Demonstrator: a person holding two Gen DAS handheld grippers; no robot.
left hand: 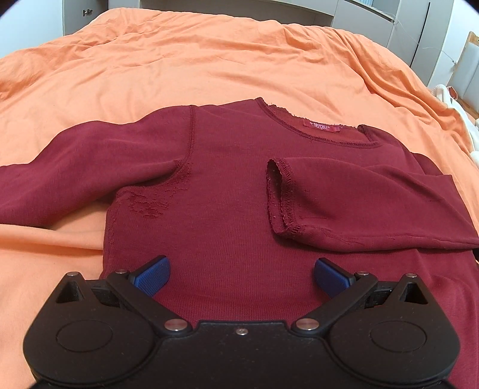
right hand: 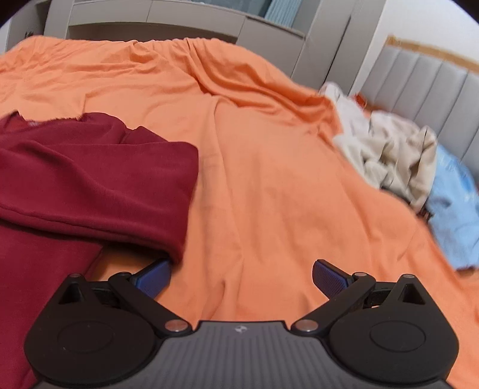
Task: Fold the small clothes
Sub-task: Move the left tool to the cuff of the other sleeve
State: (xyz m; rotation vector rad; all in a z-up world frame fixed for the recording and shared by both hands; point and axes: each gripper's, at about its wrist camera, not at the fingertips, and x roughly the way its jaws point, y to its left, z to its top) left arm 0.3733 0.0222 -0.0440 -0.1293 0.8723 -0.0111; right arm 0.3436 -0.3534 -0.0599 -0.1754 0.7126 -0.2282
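A dark red long-sleeved top [left hand: 221, 191] lies flat on the orange bedsheet [left hand: 209, 59], neckline and label away from me. Its right sleeve [left hand: 359, 203] is folded in across the chest; its left sleeve [left hand: 74, 173] stretches out to the left. My left gripper [left hand: 241, 276] is open and empty, over the lower body of the top. In the right wrist view the folded sleeve bend [right hand: 119, 185] lies at the left. My right gripper [right hand: 239, 278] is open and empty over bare sheet, its left fingertip [right hand: 154, 278] just beside the sleeve's edge.
A heap of beige and white clothes [right hand: 389, 155] and a light blue garment [right hand: 455, 215] lie at the right by the grey padded headboard [right hand: 425, 83]. Grey cupboards [right hand: 179, 21] stand beyond the bed's far edge.
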